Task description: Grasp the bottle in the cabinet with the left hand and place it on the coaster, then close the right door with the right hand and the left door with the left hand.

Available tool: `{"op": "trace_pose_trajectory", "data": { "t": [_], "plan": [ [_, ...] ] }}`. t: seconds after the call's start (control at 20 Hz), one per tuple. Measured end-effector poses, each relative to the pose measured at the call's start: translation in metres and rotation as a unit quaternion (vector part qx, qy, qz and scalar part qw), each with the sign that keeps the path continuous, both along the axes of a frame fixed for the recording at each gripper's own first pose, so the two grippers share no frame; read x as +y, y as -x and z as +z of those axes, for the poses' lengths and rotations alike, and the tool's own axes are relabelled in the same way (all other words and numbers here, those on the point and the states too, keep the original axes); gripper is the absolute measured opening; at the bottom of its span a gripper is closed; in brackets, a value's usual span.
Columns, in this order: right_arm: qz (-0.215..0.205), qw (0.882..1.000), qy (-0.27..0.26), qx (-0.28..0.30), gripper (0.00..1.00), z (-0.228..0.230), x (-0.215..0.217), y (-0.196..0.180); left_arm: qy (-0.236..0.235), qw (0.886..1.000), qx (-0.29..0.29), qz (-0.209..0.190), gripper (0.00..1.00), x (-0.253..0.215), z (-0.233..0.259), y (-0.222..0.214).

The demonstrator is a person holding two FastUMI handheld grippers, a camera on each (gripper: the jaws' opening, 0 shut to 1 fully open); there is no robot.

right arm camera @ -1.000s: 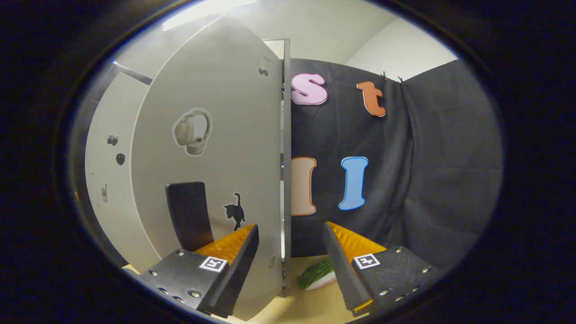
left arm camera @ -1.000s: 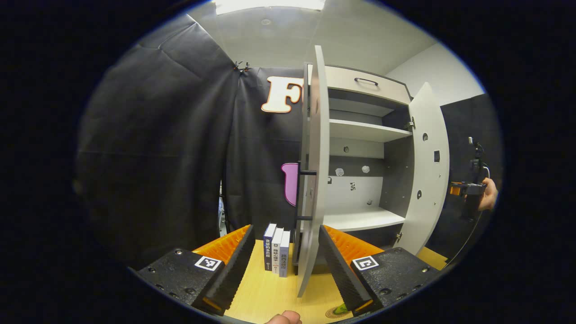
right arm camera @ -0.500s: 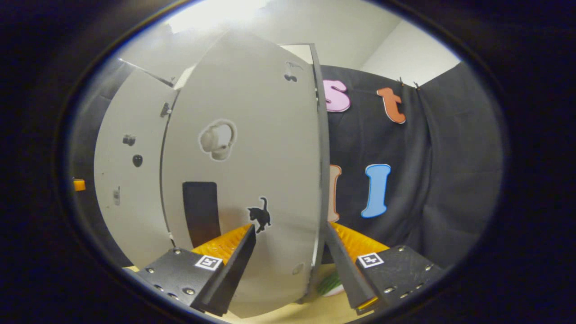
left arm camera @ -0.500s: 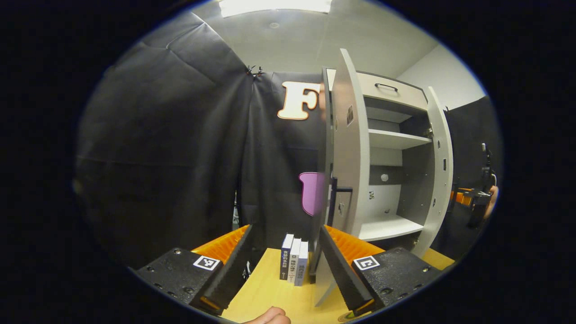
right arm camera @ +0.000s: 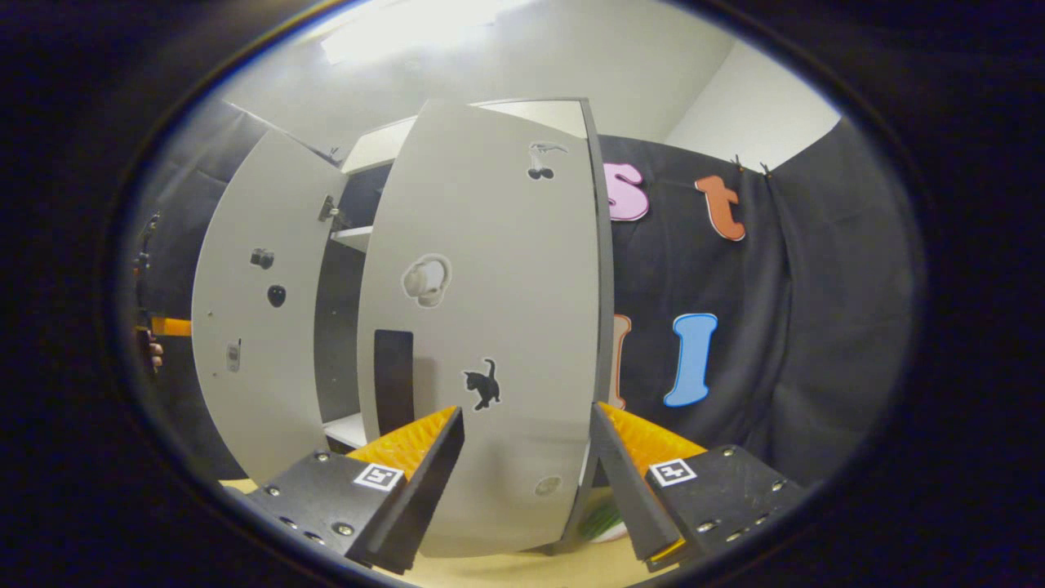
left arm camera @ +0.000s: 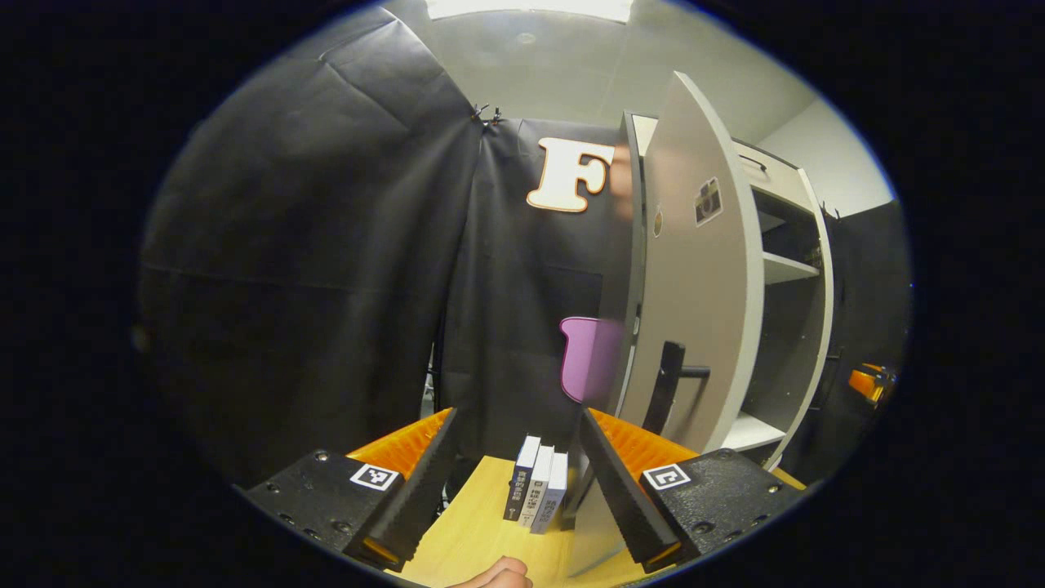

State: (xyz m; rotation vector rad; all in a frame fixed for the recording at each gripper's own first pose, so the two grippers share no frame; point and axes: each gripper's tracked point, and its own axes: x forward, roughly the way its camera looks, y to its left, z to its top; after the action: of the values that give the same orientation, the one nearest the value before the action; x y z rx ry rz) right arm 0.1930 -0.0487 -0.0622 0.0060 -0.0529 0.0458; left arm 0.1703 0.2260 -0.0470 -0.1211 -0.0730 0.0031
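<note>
Up against the booth wall, the cabinet (left arm camera: 784, 269) has both doors part-swung. Right door (right arm camera: 490, 327) sits between the right hand-held gripper (right arm camera: 526, 478)'s spread fingers, probably for pushing it shut; left door (left arm camera: 694, 310) is just ahead of the left hand-held gripper (left arm camera: 514, 482), also open, empty. Books (left arm camera: 539, 490) stand on the table (left arm camera: 482, 531). Can't spot the bottle.

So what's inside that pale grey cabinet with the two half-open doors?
Through the gap, the pale grey cabinet shows bare white shelves; the left door covers the rest.
</note>
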Motion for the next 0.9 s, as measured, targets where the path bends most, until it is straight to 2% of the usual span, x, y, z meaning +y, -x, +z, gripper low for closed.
{"op": "trace_pose_trajectory", "data": {
  "t": [0.1, 0.2, 0.25, 0.35, 0.45, 0.65, 0.7, 0.75, 0.8, 0.9],
  "plan": [
    [0.007, 1.000, -0.012, 0.007, 0.94, -0.006, 0.003, 0.016, 0.009, 1.000, -0.004, -0.017, 0.91, -0.012, 0.008, -0.010],
    [0.009, 1.000, -0.013, 0.007, 0.94, -0.010, 0.000, 0.031, 0.014, 0.999, -0.002, -0.049, 0.92, -0.036, 0.013, -0.019],
    [0.008, 1.000, -0.012, 0.009, 0.94, -0.012, -0.004, 0.039, 0.011, 0.999, 0.006, -0.042, 0.95, -0.035, 0.009, -0.015],
    [0.006, 1.000, -0.013, 0.014, 0.94, -0.018, -0.008, 0.052, 0.001, 0.999, 0.000, -0.036, 0.89, -0.036, 0.014, -0.016],
    [0.007, 1.000, -0.017, 0.019, 0.94, -0.023, -0.012, 0.059, 0.017, 0.999, 0.010, -0.029, 0.94, -0.035, 0.013, -0.018],
    [0.012, 0.999, -0.021, 0.022, 0.94, -0.029, -0.014, 0.071, 0.040, 0.998, 0.031, -0.023, 0.94, -0.038, 0.010, -0.015],
    [0.015, 0.999, -0.022, 0.021, 0.94, -0.030, -0.014, 0.072, 0.033, 0.999, 0.028, -0.021, 0.94, -0.038, 0.012, -0.016],
    [0.020, 0.999, -0.023, 0.021, 0.94, -0.031, -0.013, 0.073, 0.022, 0.999, 0.026, -0.023, 0.87, -0.040, 0.013, -0.016],
    [0.021, 0.999, -0.022, 0.021, 0.94, -0.032, -0.014, 0.074, 0.005, 0.999, 0.025, -0.028, 0.94, -0.045, 0.015, -0.014],
    [0.023, 0.999, -0.022, 0.026, 0.94, -0.034, -0.014, 0.074, -0.030, 0.998, 0.022, -0.041, 0.94, -0.066, 0.019, -0.010]
  ]
}}
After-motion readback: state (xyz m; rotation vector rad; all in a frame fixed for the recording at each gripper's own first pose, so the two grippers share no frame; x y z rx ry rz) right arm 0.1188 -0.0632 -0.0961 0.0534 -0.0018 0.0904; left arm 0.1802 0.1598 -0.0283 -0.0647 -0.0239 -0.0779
